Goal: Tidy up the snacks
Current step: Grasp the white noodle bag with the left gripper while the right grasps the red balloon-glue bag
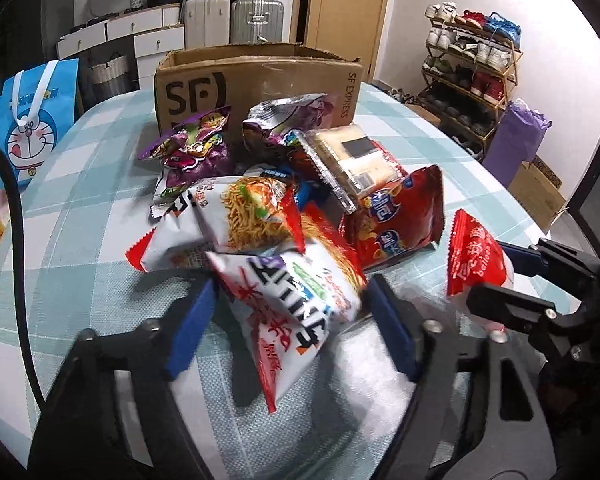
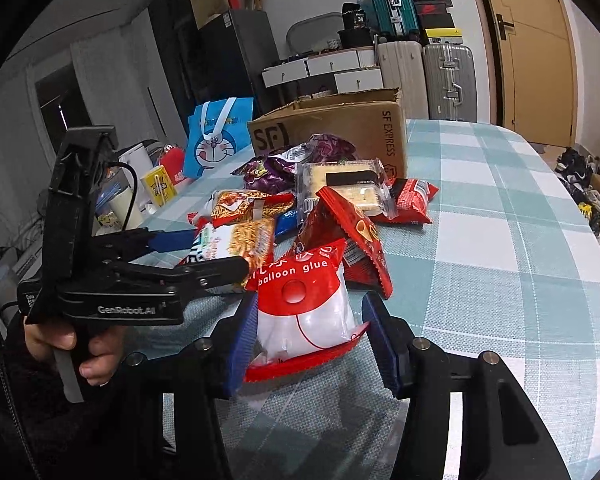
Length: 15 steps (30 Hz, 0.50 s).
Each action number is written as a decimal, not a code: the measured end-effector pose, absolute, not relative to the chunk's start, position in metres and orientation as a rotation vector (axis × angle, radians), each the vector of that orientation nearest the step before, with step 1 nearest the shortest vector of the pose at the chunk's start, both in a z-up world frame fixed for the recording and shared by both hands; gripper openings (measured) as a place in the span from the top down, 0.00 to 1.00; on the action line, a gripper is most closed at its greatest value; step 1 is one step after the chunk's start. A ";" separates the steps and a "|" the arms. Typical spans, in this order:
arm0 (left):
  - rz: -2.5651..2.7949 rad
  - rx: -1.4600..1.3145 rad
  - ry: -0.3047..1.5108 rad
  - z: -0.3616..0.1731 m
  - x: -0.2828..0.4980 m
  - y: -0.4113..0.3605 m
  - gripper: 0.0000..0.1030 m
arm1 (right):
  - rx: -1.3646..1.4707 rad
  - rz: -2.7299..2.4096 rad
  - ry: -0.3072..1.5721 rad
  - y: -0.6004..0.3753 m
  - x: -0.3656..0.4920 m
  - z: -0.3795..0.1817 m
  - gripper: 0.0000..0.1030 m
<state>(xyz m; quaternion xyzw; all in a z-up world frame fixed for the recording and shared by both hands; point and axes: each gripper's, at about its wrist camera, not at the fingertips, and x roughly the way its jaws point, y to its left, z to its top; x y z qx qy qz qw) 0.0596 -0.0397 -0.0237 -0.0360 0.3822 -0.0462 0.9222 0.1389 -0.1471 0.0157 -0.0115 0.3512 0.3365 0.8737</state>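
A heap of snack packets lies on the checked table (image 1: 80,200) in front of an open cardboard box (image 1: 260,80) (image 2: 340,128). My left gripper (image 1: 292,286) (image 2: 218,250) is shut on a white noodle-snack packet (image 1: 292,312), its blue pads against both sides. To the right, my right gripper (image 2: 310,304) (image 1: 490,274) is shut on a red and white "balloon glue" packet (image 2: 308,312) (image 1: 476,260), held just above the cloth. Behind them in the heap lie a second noodle packet (image 1: 240,216), purple bags (image 1: 196,152), a clear cracker pack (image 1: 352,156) and a red chip bag (image 1: 396,220).
A blue cartoon tote bag (image 1: 32,120) stands at the table's left edge beside yellow boxes (image 2: 160,188) and a kettle (image 2: 136,160). A shoe rack (image 1: 472,64) stands past the table's right side. Suitcases (image 2: 448,80) and white drawers (image 2: 328,68) line the back wall.
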 end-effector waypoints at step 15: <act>-0.158 -0.132 0.748 -0.016 0.037 -0.027 0.58 | -0.021 0.716 0.691 -0.143 0.132 0.024 0.48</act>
